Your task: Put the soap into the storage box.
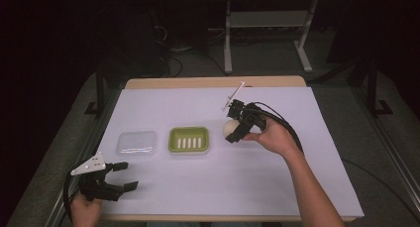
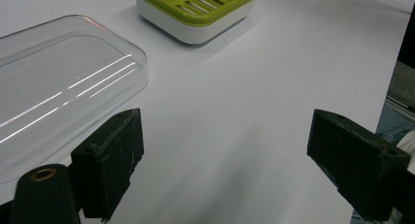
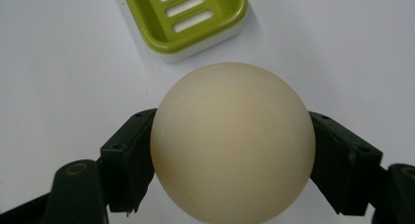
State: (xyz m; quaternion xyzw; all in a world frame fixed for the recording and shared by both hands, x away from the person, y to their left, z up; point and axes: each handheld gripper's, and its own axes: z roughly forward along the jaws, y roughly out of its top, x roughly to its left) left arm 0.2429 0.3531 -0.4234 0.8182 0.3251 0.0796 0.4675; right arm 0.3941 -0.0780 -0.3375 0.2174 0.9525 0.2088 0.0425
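A cream-coloured round soap [image 1: 230, 128] [image 3: 232, 141] is clamped between the two black jaws of my right gripper [image 1: 233, 131] [image 3: 232, 150], held just right of the green slotted soap dish [image 1: 188, 140] [image 3: 188, 16] at the table's middle. My left gripper [image 1: 123, 176] [image 2: 225, 155] stands open near the front left corner, with nothing between its jaws. A clear plastic lid [image 1: 136, 143] [image 2: 58, 82] lies flat to the left of the dish, just beyond the left gripper.
White paper [image 1: 277, 177] covers the table top. The wooden edge [image 1: 213, 82] shows at the back. A cable [image 1: 282, 122] trails from the right gripper over the hand. Dark floor and a metal stand [image 1: 267, 33] lie beyond the table.
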